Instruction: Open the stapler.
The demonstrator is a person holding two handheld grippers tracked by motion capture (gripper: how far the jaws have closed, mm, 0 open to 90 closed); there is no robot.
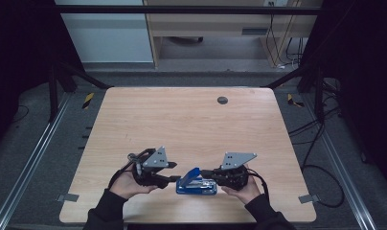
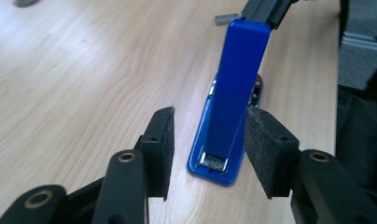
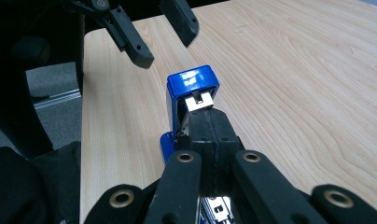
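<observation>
Low in the high view, just right of centre, the blue stapler lay on the table near its front edge, its lid tilted up. At its left the left gripper stood released, its pads apart on either side of the raised lid without pressing it. The right gripper, at the stapler's right, was clenched, its jaws closed together and reaching under the lifted lid; whether they pinched any part of it I could not tell.
</observation>
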